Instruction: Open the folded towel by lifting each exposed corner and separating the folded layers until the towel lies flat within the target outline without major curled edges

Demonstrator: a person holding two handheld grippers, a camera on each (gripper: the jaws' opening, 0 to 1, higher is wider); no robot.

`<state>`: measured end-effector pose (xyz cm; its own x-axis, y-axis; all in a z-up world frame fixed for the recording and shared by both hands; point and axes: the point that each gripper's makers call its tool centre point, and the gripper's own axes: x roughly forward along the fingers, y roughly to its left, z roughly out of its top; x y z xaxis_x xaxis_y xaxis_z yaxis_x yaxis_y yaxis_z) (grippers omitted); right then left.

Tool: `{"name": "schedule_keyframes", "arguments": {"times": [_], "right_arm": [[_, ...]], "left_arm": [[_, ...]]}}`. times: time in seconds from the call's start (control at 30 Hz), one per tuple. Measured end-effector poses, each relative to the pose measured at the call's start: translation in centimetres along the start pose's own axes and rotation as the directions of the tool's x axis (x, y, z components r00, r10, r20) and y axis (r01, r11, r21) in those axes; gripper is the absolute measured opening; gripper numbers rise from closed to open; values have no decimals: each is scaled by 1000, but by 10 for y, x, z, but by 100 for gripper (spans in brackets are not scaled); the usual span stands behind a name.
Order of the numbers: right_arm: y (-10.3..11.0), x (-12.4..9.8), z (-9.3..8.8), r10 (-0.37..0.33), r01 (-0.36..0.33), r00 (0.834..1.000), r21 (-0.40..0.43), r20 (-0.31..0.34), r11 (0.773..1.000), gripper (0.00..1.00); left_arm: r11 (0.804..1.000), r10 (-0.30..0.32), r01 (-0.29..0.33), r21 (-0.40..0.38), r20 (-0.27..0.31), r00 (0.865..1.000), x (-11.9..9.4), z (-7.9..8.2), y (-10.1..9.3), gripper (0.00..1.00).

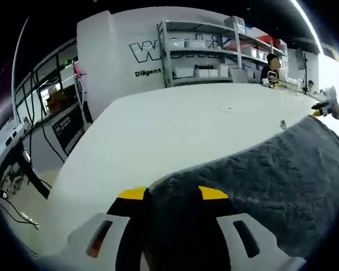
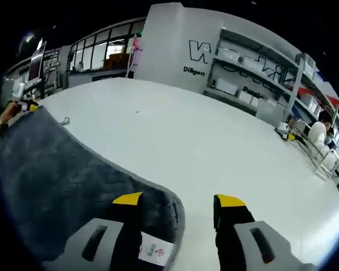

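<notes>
The left gripper [image 1: 172,193] has its jaws clamped on the towel [image 1: 260,180] edge at 6 o'clock. The right gripper [image 2: 178,199] has its jaws wide apart, one over the towel corner, the other over the counter [image 2: 214,147].

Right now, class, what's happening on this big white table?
A person works a dark grey towel on a white table with two handheld grippers. The left gripper has a rounded edge of the towel between its yellow-tipped jaws. The right gripper sits at another corner of the towel, near a white label, its jaws apart: one over the cloth, the other over bare table. Shelving lines the far wall.
</notes>
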<state>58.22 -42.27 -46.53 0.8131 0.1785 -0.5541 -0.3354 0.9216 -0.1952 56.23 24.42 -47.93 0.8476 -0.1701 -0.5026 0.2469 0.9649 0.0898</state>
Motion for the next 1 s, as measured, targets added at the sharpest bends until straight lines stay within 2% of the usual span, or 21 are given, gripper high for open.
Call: {"name": "schedule_keyframes", "arguments": {"times": [0.07, 0.13, 0.2, 0.33, 0.4, 0.47, 0.6, 0.7, 0.8, 0.87, 1.0], "right_arm": [[7, -9, -2, 13, -14, 999, -36, -34, 999, 65], [17, -19, -3, 34, -37, 998, -55, -50, 998, 73], [27, -30, -5, 63, -66, 996, -48, -55, 997, 76], [48, -53, -10, 121, -123, 991, -23, -57, 992, 84], [52, -62, -12, 129, -131, 990, -21, -57, 991, 87], [62, -79, -13, 150, -151, 988, -15, -46, 988, 90], [76, -104, -17, 173, -173, 985, -4, -25, 985, 96], [92, -121, -25, 203, -203, 979, -8, -23, 979, 99], [111, -141, -29, 248, -248, 969, -2, 15, 969, 99], [121, -152, -30, 266, -266, 963, -3, 36, 964, 99], [144, -175, -32, 299, -299, 950, -12, 84, 954, 99]], "left_arm": [[997, -74, 74, -7, 4, 997, -6, 2, -16, 34], [994, -109, 109, -18, 21, 994, -18, 4, -32, 38], [986, -166, 167, -17, 36, 985, -30, 7, -49, 46], [973, -228, 231, -26, 97, 969, -56, 17, -73, 67], [965, -255, 259, -29, 103, 961, -65, 17, -81, 72], [955, -289, 294, -36, 108, 951, -84, 15, -94, 79], [947, -309, 315, -65, 91, 947, -108, 6, -103, 89], [939, -307, 321, -120, 118, 944, -126, 0, -109, 98], [933, -317, 333, -136, 130, 940, -138, -7, -113, 99], [935, -305, 327, -140, 158, 939, -146, -9, -114, 99], [929, -309, 337, -150, 182, 933, -162, -22, -127, 99]]}}
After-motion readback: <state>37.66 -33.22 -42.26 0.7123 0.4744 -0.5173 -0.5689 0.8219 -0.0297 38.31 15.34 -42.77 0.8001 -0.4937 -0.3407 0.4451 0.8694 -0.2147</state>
